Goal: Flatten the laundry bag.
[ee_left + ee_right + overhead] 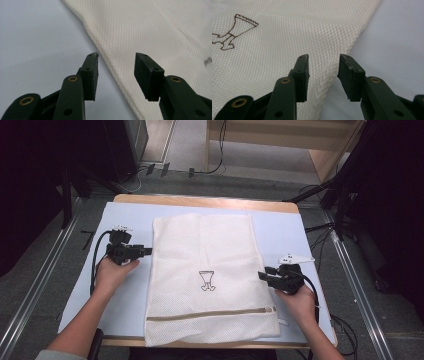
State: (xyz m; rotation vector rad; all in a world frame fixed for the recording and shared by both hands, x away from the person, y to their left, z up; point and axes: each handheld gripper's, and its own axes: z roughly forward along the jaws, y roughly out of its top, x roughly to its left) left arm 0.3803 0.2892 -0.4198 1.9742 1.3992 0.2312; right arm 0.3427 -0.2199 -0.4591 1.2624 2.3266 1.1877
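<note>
Mesh bag (207, 280): laid flat on table (125, 217).
Left gripper (148, 251): jaws parted at bag's left edge.
Right gripper (261, 276): jaws parted at right edge.

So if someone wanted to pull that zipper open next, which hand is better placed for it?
Probably the right. The right gripper sits at the white mesh bag's right edge, close to the zipper end nearest it. The left gripper is further up the opposite edge. Both are open.

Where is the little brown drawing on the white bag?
In the high view, the small brown drawing sits near the middle of the white mesh bag, just above the zipper, between the two hand-held grippers.
</note>
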